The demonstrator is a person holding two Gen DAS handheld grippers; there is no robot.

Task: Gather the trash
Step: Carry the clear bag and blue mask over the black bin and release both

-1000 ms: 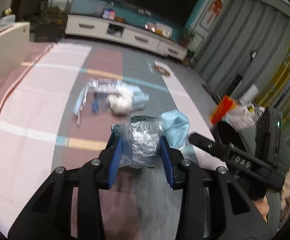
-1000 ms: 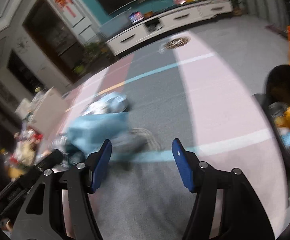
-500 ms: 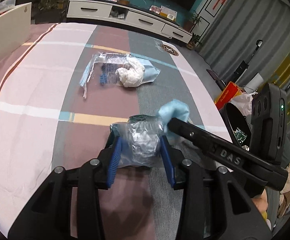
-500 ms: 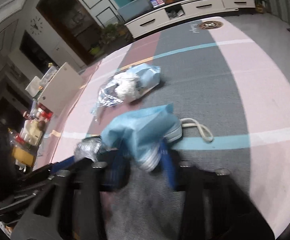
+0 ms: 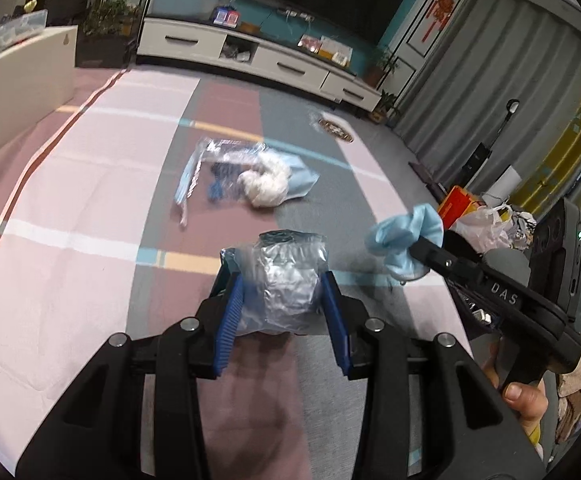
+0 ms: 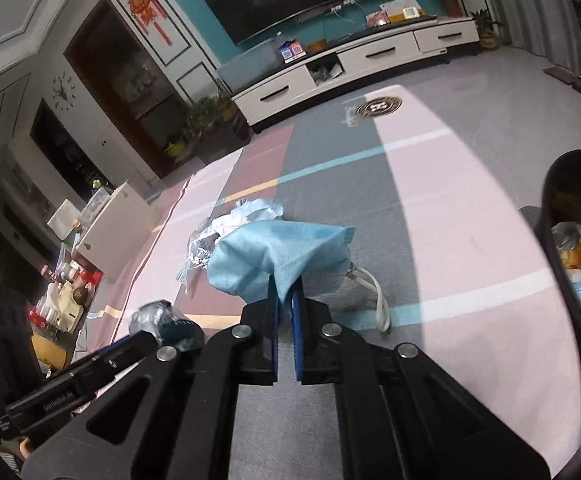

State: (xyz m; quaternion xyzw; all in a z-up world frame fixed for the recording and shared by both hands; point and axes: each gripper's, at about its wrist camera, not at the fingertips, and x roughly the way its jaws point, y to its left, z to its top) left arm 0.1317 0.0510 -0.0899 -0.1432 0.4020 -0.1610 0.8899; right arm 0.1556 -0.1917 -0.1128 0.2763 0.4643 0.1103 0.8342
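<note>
My left gripper (image 5: 284, 292) is shut on a crumpled silver plastic wrapper (image 5: 286, 280), held just above the striped carpet. My right gripper (image 6: 285, 284) is shut on a light blue face mask (image 6: 278, 252), lifted off the floor with its white ear loop (image 6: 378, 300) hanging down. The same mask (image 5: 404, 236) shows in the left wrist view, at the tip of the right gripper. Farther off on the carpet lies a pile of trash (image 5: 250, 180): a clear plastic bag, a white wad and another blue mask. That pile (image 6: 214, 236) is partly hidden behind the held mask in the right wrist view.
A black trash bin (image 6: 570, 240) holding coloured litter stands at the right. A red box (image 5: 456, 204) and a white plastic bag (image 5: 482, 224) sit by the bin. A white TV cabinet (image 5: 258, 60) lines the far wall; a white board (image 5: 22, 76) stands left.
My right gripper went from open to shut on the blue mask and lifted it off the carpet. The left gripper kept its hold on the wrapper and stayed in place.
</note>
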